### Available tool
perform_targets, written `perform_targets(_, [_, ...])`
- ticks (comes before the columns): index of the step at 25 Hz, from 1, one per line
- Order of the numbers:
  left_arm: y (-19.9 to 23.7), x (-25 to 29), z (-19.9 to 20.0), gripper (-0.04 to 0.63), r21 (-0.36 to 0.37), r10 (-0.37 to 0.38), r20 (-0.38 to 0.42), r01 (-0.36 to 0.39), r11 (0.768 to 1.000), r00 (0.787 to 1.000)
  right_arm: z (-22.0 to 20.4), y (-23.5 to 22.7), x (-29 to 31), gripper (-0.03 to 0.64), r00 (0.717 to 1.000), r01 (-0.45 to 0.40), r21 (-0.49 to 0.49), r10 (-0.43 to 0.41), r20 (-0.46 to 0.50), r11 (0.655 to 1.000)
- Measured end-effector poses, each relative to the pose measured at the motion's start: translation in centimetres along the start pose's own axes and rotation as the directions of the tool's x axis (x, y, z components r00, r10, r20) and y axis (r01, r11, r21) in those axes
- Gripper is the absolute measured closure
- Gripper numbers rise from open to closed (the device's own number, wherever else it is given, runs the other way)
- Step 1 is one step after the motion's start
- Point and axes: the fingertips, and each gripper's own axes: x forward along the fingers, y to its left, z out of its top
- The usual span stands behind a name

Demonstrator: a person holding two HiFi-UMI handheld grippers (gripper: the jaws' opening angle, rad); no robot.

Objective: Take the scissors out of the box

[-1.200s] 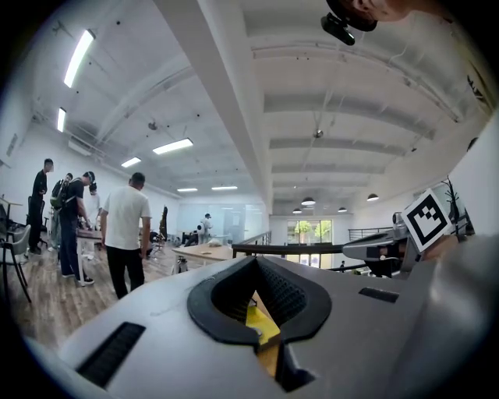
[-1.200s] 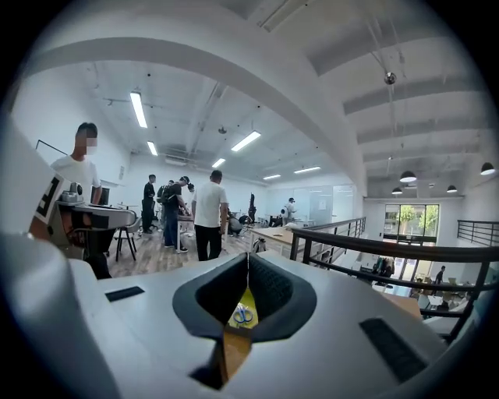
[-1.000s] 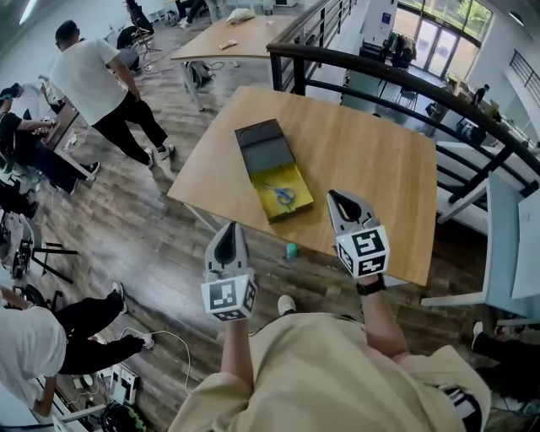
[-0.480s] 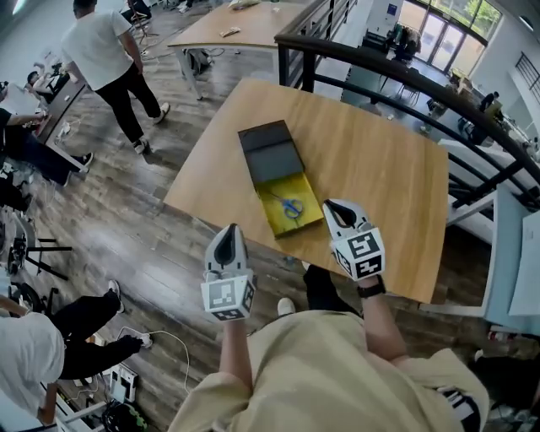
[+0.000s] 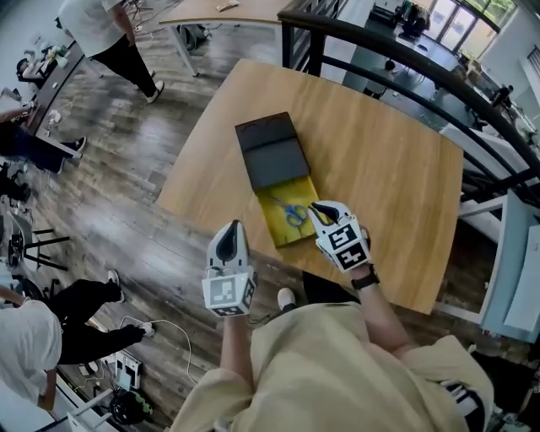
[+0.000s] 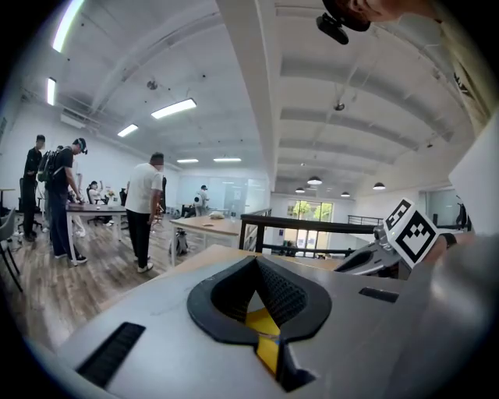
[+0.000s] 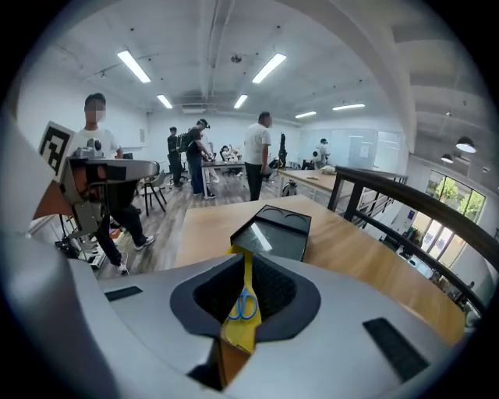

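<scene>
An open box (image 5: 283,226) with a yellow inside lies on the wooden table (image 5: 380,169), its dark lid (image 5: 272,152) folded back on the far side. Blue-handled scissors (image 5: 294,213) lie in the yellow tray. My right gripper (image 5: 321,209) is shut and empty, its tip just right of the scissors over the box's near right edge. In the right gripper view the scissors (image 7: 245,304) and the lid (image 7: 269,234) show past its closed jaws (image 7: 244,254). My left gripper (image 5: 226,243) is shut and empty, hanging off the table's near edge, left of the box; the yellow box (image 6: 261,321) shows beyond its tip (image 6: 256,265).
A black railing (image 5: 396,59) runs behind the table. Another wooden table (image 5: 219,10) stands further back. People (image 5: 105,34) stand and sit on the plank floor (image 5: 110,186) at the left. The table's near edge (image 5: 211,221) is right in front of me.
Both grippers have moved forward and down toward the box. The right one went from the table's near edge to beside the scissors; the left one stays short of the table.
</scene>
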Motion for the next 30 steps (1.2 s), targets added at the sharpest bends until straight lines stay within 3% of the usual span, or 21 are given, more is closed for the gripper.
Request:
perform_targets(6, [0.1,3.6,-1.5,0.584,-0.022,-0.043,-0.029,0.043,0.999,0.999,-3.7,0.3,5.9,0.601,0.982,-0.089,0.000,0.088,-0.168,0.996])
perform_targets(14, [-0.3,6.6,-2.7,0.586,-0.053,-0.092,-0.049,0.089,0.995,0.995,-7.4,1.4,10.8,0.601,0.937,-0.158,0.009,0.153,-0.313,0.987])
perform_targets(19, [0.4,7.4,-4.0,0.584,-0.085,-0.087,-0.073,0.081,0.993,0.994,-9.1,2.0,12.8,0.600,0.905,-0.199,0.027,0.194,-0.378,0.980])
perform_targets(20, [0.6,7.5,-4.2,0.586,-0.092,-0.084,-0.079,0.076,0.993,0.993,-9.4,2.1,13.1,0.595,0.897,-0.205,0.029,0.200,-0.394,0.978])
perform_targets(23, [1.3,7.9,-4.5,0.585,-0.105,-0.075,-0.088,0.066,0.992,0.993,-10.5,2.1,13.9,0.497,0.869,-0.221,0.041,0.215,-0.446,0.975])
perform_targets(30, [2.3,7.9,-4.8,0.585,-0.118,-0.062,-0.089,0.052,0.992,0.994,-12.7,2.5,15.8,0.476,0.830,-0.228,0.048,0.220,-0.513,0.972])
